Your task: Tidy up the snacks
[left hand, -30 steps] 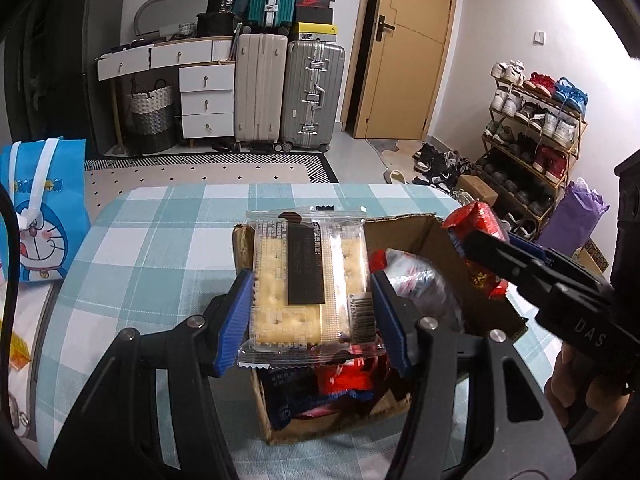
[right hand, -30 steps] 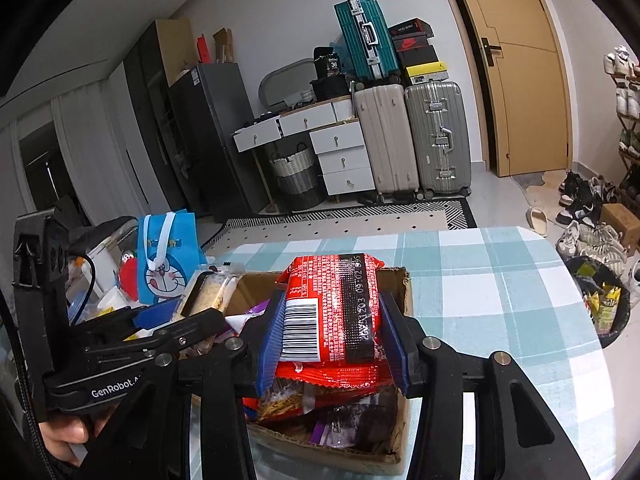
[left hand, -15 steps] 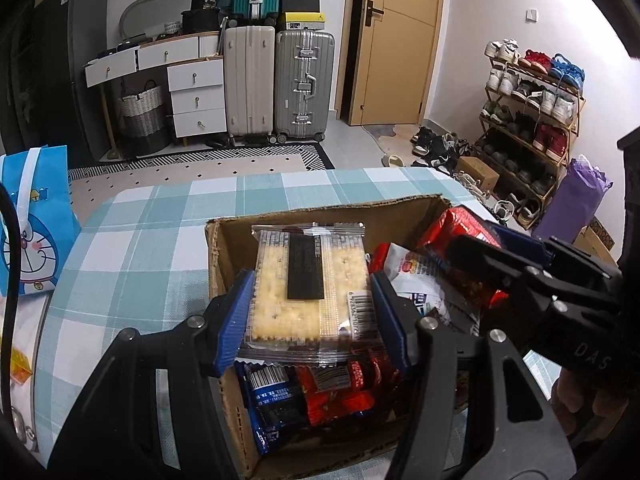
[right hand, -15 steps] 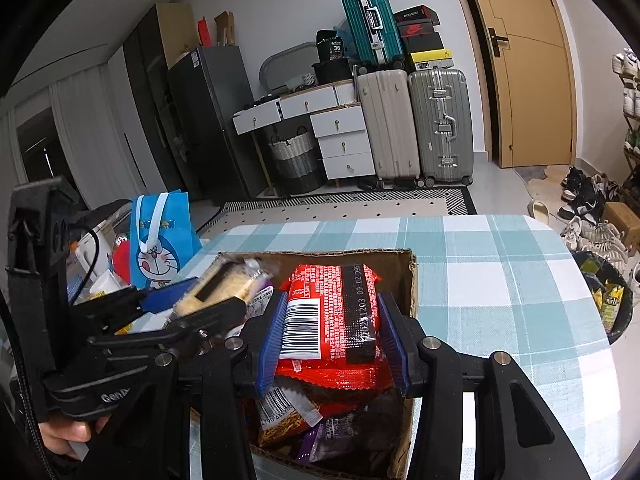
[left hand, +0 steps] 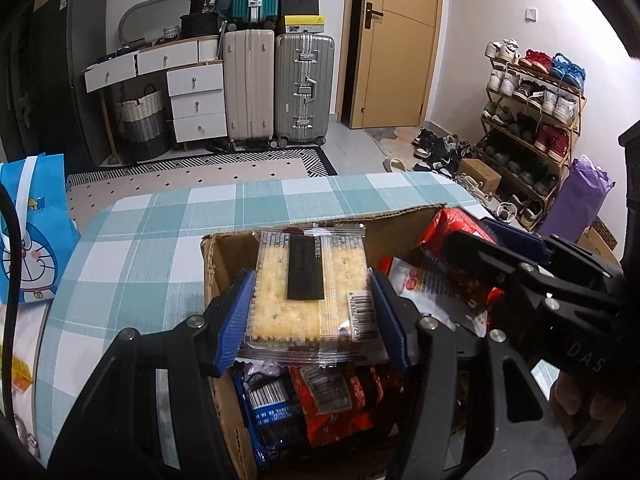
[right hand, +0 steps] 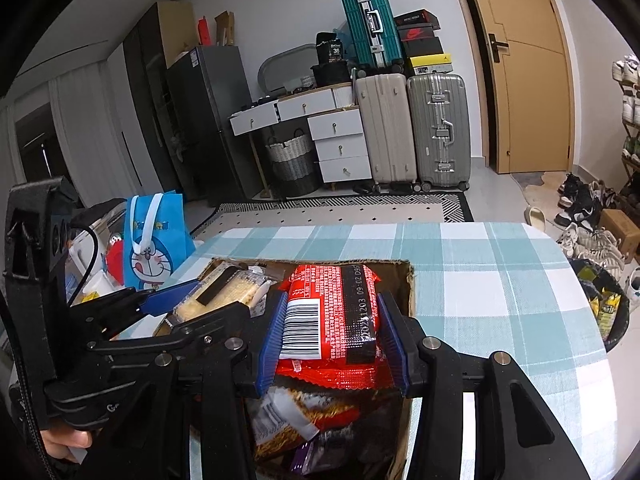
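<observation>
Our left gripper gripped a clear cracker pack and our right gripper clamped a red snack packet, both above the cardboard box of snacks.

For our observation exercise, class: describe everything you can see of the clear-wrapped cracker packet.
The clear plastic packet of pale square crackers has a black label strip down its middle, a barcode near one edge and crimped ends. It lies roughly flat, clamped at both sides by the left claw, above the open brown cardboard box of snacks.
</observation>
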